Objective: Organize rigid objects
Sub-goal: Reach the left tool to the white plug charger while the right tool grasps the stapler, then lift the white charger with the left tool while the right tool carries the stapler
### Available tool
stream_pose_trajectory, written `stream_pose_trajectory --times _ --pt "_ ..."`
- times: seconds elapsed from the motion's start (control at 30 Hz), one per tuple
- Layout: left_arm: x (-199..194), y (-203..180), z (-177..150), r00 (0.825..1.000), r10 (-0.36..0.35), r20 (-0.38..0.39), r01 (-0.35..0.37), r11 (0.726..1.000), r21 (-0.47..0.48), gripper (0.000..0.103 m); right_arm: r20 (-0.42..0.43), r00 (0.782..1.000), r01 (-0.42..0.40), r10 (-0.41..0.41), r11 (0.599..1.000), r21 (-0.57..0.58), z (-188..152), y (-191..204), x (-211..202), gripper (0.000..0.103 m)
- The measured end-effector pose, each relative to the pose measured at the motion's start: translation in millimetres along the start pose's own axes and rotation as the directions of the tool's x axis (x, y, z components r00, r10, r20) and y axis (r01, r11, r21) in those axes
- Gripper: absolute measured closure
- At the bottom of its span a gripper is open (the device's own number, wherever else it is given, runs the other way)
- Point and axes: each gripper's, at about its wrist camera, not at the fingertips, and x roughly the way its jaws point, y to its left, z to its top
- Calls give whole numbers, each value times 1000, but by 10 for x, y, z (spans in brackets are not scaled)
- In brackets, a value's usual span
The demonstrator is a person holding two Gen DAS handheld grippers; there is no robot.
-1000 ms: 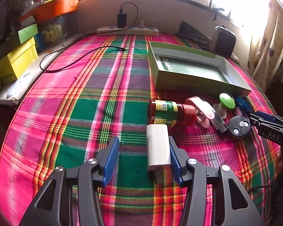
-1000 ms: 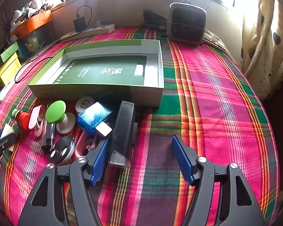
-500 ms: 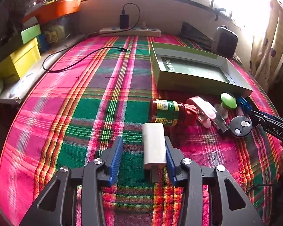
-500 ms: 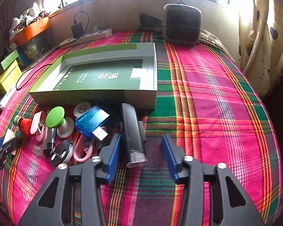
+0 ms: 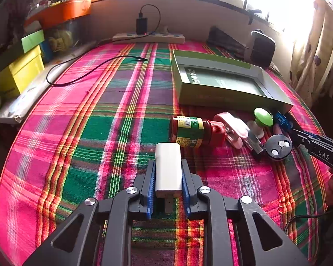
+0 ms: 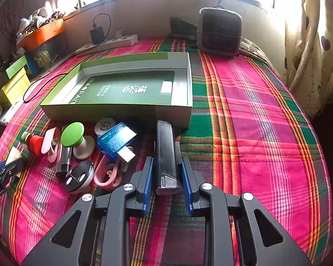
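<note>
Just then my left gripper [image 5: 168,175] closed on the white charger [image 5: 168,168], bottle [image 5: 192,132] at one o'clock; my right gripper [image 6: 167,175] closed on the black stapler [image 6: 166,153].

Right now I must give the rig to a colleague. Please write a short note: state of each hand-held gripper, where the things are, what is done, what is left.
Left hand-held gripper: jaws have just closed on the white charger, which still lies on the plaid cloth.
Right hand-held gripper: jaws have just closed on the black stapler, also still on the cloth, its far end near the green box.
Done: both grasps. Nothing is in the box yet.
Left: presumably lift both into the box, then the rest of the pile: red-capped bottle, green-topped knob, blue USB device, pink clips.
</note>
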Motion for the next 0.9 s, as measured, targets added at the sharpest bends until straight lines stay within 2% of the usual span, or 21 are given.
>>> stream_pose_trajectory --times 0.5,0.9 --pt "-84 -4 94 1000 -17 13 16 1000 6 83 0 1000 -5 5 1000 6 -15 -3 -36 78" --pt "-183 -35 283 997 -60 39 59 998 26 83 43 999 -10 10 1000 20 5 -27 -192 78"
